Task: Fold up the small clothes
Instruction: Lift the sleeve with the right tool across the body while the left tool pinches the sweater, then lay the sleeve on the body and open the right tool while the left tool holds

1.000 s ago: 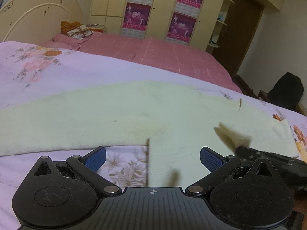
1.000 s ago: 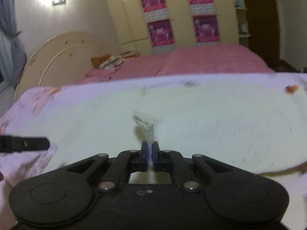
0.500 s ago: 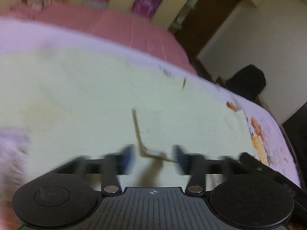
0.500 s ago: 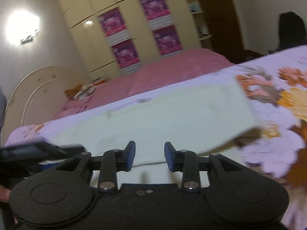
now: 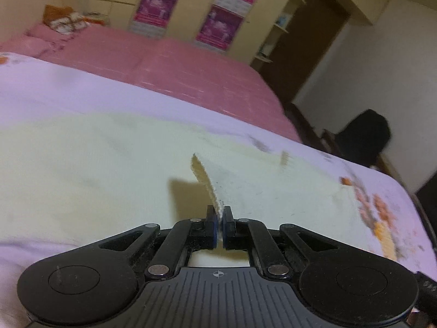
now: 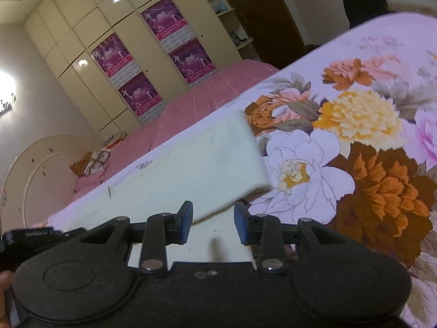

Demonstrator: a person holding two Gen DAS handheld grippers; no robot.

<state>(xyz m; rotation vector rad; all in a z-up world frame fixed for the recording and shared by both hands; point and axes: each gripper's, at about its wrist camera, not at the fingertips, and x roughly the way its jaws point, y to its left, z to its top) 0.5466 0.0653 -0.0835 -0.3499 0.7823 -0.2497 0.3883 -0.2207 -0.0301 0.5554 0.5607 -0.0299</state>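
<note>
Bed (image 5: 68, 95) is covered by a lilac flowered sheet (image 6: 355, 142); a pink bedspread (image 5: 177, 65) lies beyond it, with a cream wardrobe (image 6: 90, 43) and its purple posters (image 6: 166, 22) at the back.

Pale yellow cloth (image 5: 82, 169) is spread flat across the sheet, filling most of the left wrist view. One edge of it is raised into a ridge leading straight into the left gripper (image 5: 220, 225).

In the right wrist view a folded end of the cloth (image 6: 207, 164) is seen just ahead of the right gripper (image 6: 213, 222), its near corner sitting between the fingers.

Dark chair (image 5: 363, 136) is seen past the bed's far corner. Nothing is seen blocking either gripper.

Left fingers (image 5: 211, 227) are clamped together on the raised cloth edge. Right fingers (image 6: 185, 220) are partly apart, not pressing the cloth; they were just opened.
</note>
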